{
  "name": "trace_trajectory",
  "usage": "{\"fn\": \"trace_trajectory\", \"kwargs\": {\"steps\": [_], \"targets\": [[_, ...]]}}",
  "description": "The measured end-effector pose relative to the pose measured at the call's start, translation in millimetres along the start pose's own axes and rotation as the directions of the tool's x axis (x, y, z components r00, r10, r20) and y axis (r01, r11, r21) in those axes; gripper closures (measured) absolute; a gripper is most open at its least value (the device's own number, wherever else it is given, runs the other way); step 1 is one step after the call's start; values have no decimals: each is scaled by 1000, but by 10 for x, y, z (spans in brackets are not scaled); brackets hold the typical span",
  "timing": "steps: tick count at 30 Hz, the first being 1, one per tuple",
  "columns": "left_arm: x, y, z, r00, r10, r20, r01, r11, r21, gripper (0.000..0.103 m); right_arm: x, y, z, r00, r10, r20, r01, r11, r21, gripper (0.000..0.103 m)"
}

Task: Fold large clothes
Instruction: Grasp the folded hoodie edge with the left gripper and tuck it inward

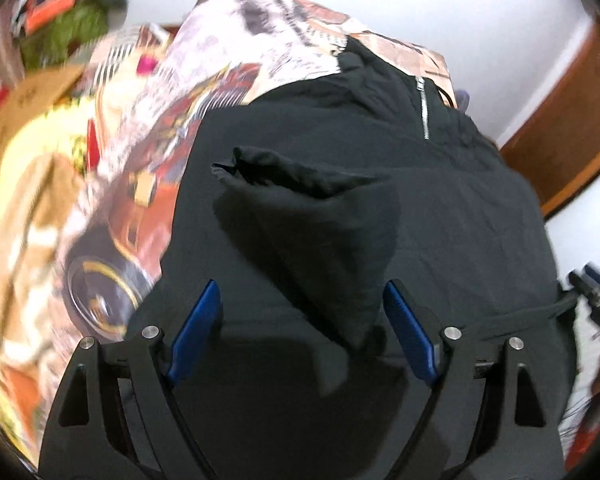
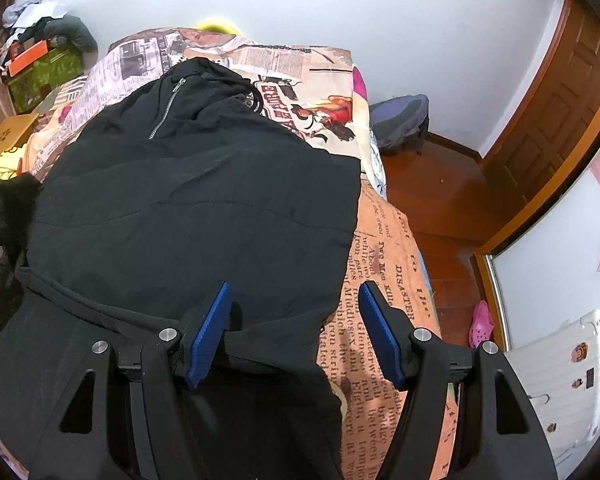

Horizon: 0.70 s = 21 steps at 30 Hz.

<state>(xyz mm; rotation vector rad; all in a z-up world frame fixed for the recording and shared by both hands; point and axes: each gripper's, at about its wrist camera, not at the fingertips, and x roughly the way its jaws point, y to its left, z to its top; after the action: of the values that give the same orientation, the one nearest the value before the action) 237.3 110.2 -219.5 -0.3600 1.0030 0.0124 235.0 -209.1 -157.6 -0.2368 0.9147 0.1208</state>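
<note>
I see the black jacket [image 2: 204, 200] spread mid-frame across the bed [image 2: 384, 264]. My left gripper [image 1: 300, 320] and right gripper [image 2: 296, 320] both hover over it, jaws spread, pinching nothing.

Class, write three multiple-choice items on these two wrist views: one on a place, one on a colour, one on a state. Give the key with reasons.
1. Where does the black jacket lie?
A. on the newspaper-print bedspread
B. on the wooden floor
C. on a chair

2. What colour are the fingertip pads of the right tool?
A. red
B. blue
C. green

3. How do the jaws of the left tool stand?
A. shut on the zipper
B. shut on nothing
C. open

Key: A, the print shows around the jacket's edges; B, both pads are blue; C, a wide gap separates the pads, with a raised fold of cloth between them.
</note>
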Motion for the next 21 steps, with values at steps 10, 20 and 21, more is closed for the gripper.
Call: {"fn": "trace_trajectory", "kwargs": {"steps": [10,20,21], "targets": [[3,462,-144,985,-170,-6,164,961,-222,49,21,104,36,1000,-6,-5,6,1000,-22,41],[-624,143,404,976,-79,201,83,996,-12,84,-123,49,162,999,-15,50,15,1000,2,41],[-735,100,483,969,-65,238,65,998,8,84,-142,34,178,998,-17,58,17,1000,6,41]]}}
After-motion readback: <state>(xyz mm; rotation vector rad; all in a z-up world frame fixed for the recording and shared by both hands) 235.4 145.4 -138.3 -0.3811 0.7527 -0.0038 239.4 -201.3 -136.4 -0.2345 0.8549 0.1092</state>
